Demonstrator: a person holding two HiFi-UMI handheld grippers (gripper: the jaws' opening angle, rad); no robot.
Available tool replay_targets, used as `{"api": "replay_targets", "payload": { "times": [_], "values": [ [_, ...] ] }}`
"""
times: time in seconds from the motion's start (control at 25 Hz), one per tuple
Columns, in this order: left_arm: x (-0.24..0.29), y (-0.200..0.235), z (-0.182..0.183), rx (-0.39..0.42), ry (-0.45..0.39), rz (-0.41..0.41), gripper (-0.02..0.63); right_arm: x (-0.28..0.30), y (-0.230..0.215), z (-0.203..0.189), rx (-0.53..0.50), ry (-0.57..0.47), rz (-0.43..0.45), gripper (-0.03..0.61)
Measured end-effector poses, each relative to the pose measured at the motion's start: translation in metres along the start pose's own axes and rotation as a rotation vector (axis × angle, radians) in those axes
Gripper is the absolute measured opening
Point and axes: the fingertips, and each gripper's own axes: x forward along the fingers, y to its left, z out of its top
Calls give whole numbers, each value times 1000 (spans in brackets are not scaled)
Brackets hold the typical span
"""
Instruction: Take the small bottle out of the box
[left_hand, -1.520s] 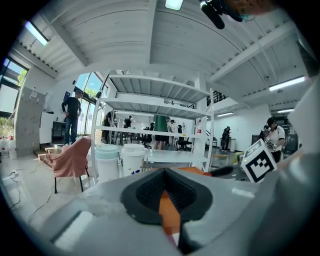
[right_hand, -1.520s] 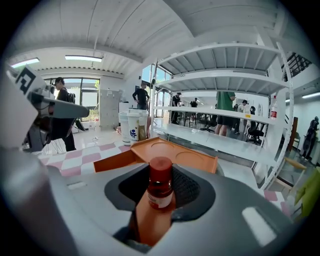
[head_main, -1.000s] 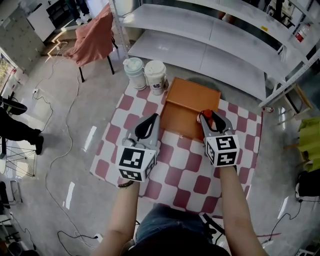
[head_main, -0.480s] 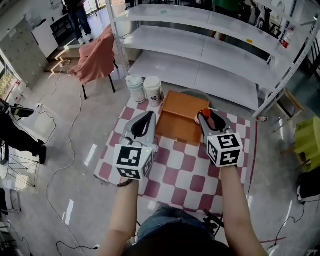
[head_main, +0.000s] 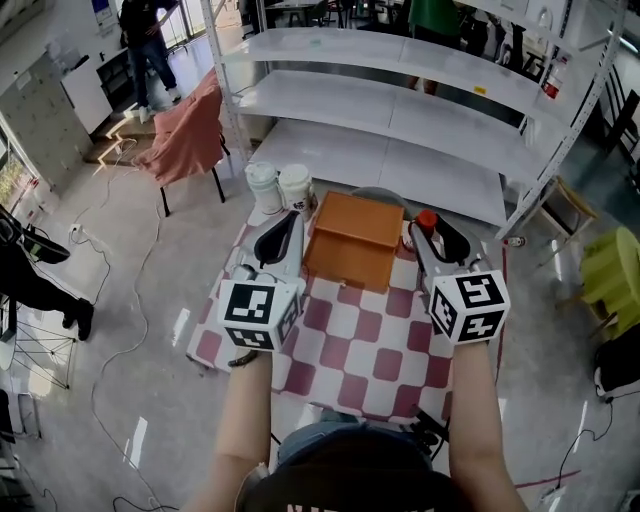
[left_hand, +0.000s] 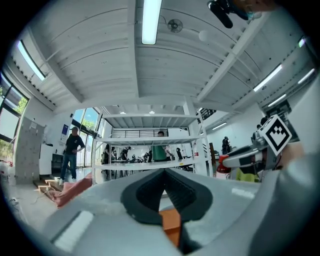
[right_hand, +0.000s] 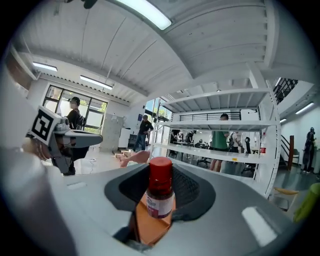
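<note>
Red-capped small bottle (right_hand: 160, 197) sits clamped upright in our right gripper (head_main: 435, 228), just right of the orange box (head_main: 350, 245); we should hold pressure steady. Our left gripper (head_main: 287, 222), left of it, is pinched closed on nothing.

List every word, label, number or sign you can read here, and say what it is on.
No text here is legible enough to quote.
small bottle: the label carries print, too blurred to read.
paper cups: print on the side, too small to read.
marker cubes: black-and-white square patterns only, no words.
</note>
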Motion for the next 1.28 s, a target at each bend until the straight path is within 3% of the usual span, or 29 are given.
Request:
{"api": "replay_targets", "payload": {
  "times": [0.24,0.6,1.28],
  "values": [
    [7,-17,19,2,-38,-27,-2,-35,-10,29,-11,-79,-50,137],
    [9,-27,34,-23,-81,-60,-2,-64,-27,38,26,-121,-123,137],
    [19,-39,40,-11,-87,-87,-2,-68,-32,46,5,-135,-126,137]
  ]
}}
